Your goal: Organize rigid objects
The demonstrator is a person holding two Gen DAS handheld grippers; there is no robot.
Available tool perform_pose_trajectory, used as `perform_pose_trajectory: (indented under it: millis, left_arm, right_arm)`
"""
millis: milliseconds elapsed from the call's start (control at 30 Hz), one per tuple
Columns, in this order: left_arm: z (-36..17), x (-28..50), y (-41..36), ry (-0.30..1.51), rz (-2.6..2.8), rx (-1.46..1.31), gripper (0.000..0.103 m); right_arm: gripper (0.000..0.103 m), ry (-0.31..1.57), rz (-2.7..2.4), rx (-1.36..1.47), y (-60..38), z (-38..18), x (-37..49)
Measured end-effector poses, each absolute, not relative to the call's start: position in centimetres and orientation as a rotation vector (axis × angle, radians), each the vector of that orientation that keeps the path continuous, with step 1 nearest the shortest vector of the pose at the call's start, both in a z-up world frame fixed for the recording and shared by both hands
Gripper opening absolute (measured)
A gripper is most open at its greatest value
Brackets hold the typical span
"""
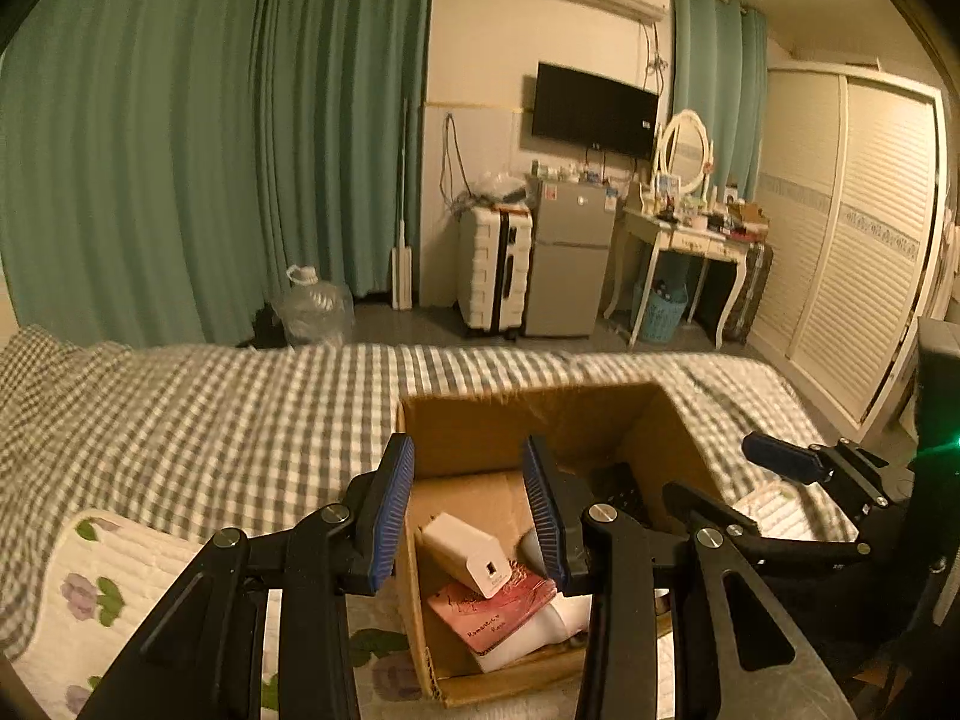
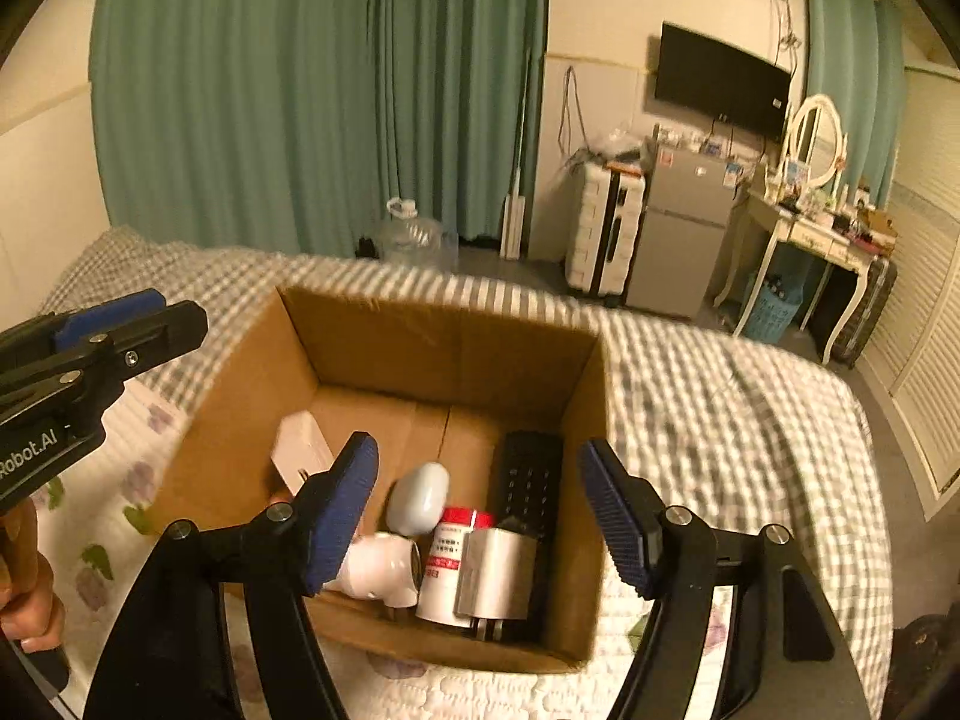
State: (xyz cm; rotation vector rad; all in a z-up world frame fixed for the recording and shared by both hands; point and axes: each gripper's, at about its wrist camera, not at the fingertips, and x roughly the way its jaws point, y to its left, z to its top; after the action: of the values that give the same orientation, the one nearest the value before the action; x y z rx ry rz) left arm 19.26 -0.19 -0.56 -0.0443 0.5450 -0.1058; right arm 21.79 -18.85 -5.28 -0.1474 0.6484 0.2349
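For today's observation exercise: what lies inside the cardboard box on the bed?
Inside the cardboard box: a white charger, a black remote, a red-capped bottle, a silvery roll, a white rounded item and a pink booklet. Whatever lies beneath them is covered.

An open cardboard box (image 2: 420, 336) sits on the bed. Inside lie a white charger (image 2: 297, 450) at left, a black remote (image 2: 528, 480) at right, and near them a red-capped white bottle (image 2: 447, 564).
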Motion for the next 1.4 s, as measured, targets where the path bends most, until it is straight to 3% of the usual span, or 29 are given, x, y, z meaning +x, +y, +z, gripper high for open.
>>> perform_pose_trajectory:
  millis: [100, 867, 1133, 1233, 1400]
  left_arm:
    - [1.4, 17.9, -0.1, 0.513, -0.101, -0.047, 0.041]
    - [14.3, 4.4, 0.6, 0.286, -0.079, -0.026, 0.057]
    - [14.8, 0.2, 1.2, 0.248, -0.079, -0.034, 0.061]
    - [14.3, -0.8, 1.3, 0.248, -0.083, -0.035, 0.062]
    - [13.1, -1.9, 1.6, 0.259, -0.085, -0.04, 0.063]
  right_arm:
    - [0.078, 0.59, 0.236, -0.14, -19.0, -2.4, 20.0]
    - [0.093, 0.297, 0.238, -0.127, -19.8, 14.1, 4.3]
    - [0.097, 0.251, 0.219, -0.108, -20.5, 16.0, -0.6]
    - [0.103, 0.243, 0.216, -0.095, -20.8, 15.9, -2.2]
    - [0.103, 0.244, 0.21, -0.071, -21.3, 14.5, -4.0]
